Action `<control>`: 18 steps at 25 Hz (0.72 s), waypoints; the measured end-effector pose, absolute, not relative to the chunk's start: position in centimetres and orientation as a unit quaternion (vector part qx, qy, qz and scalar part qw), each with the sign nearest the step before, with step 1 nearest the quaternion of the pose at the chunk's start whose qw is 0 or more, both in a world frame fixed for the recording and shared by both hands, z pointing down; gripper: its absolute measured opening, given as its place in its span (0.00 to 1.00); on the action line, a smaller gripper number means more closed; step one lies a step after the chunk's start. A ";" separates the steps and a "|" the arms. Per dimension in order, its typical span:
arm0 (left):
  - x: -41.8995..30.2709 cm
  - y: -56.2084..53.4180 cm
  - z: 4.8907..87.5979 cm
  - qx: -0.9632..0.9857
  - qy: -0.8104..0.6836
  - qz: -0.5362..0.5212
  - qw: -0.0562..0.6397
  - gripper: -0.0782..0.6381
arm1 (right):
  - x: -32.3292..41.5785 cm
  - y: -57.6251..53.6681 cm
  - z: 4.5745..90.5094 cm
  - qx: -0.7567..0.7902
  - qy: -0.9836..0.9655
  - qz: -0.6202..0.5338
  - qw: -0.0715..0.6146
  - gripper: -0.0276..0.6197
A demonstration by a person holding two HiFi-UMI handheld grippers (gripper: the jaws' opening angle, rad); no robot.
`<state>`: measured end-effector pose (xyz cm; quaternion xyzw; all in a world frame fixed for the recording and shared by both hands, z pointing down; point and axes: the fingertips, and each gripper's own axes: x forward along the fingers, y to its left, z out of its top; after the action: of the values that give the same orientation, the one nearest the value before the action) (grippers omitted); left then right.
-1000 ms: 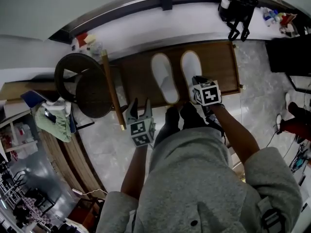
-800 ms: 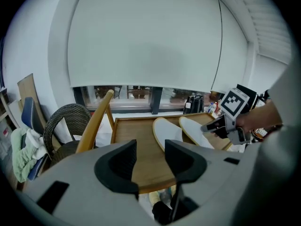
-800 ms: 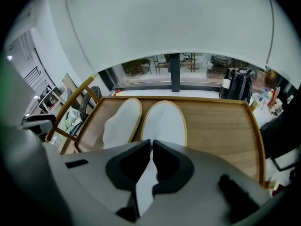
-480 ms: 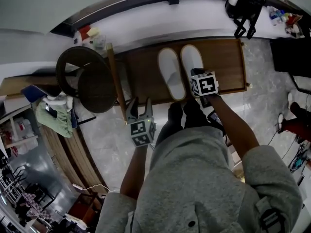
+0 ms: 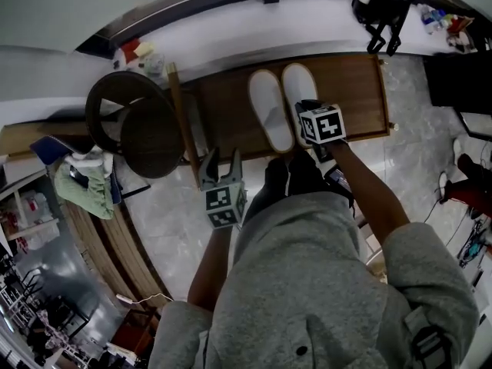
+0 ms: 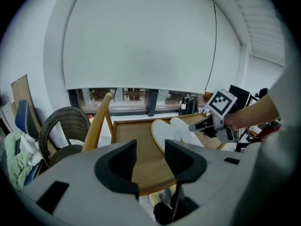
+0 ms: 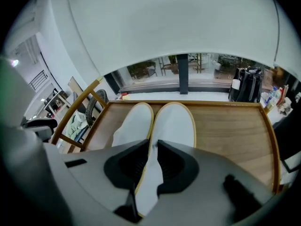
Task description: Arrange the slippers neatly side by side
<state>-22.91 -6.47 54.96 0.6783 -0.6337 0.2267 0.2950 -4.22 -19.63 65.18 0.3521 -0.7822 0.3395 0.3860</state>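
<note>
Right gripper view: right tongs point(image 7: 151, 147) clamped on right slipper point(image 7: 176, 124), toe toward window point(image 7: 188, 67); left tongs point(image 6: 150, 155) apart.

White slippers point(image 5: 270, 111) side by side, touching

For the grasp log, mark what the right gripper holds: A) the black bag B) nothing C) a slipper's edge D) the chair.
C: in the right gripper view, the right gripper is shut on the edge of the slipper.
</note>
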 end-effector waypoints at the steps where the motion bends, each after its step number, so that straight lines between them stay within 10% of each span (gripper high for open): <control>1: -22.8 -6.7 54.6 0.683 -0.632 0.222 0.293 0.38 | -4.3 -19.6 64.8 0.349 -0.787 0.341 0.377 0.11; 18: -18.8 -11.6 41.9 0.757 -0.617 0.143 0.163 0.15 | 0.7 -20.9 41.0 0.387 -0.899 0.164 0.124 0.09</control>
<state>-18.80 -11.65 41.93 0.7566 -0.6169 0.1428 0.1632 0.71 -20.87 41.02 0.3867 -0.8991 0.1637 0.1235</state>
